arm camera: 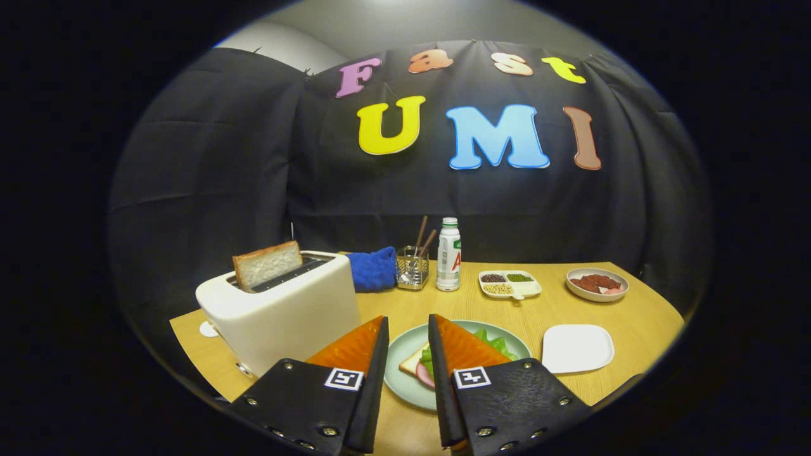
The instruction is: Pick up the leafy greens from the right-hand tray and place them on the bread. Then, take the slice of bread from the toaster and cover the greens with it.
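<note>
My gripper (pixel 408 324) hangs above the table with its fingers open and nothing between them. Just below and ahead of the fingertips lies a pale green plate (pixel 405 386). On it rests a slice of bread (pixel 412 364) with a pink slice under leafy greens (pixel 497 344); the right finger hides part of them. Left of the fingers stands a white toaster (pixel 285 310), and a slice of bread (pixel 266 263) sticks up from its near slot. A white tray (pixel 578 348) to the right of the plate is bare.
Along the back of the wooden table (pixel 633 310) stand a blue cloth (pixel 372 269), a wire holder with sticks (pixel 413 269), a white bottle (pixel 448 254), a divided dish of beans (pixel 509 284) and a bowl of reddish food (pixel 597 284).
</note>
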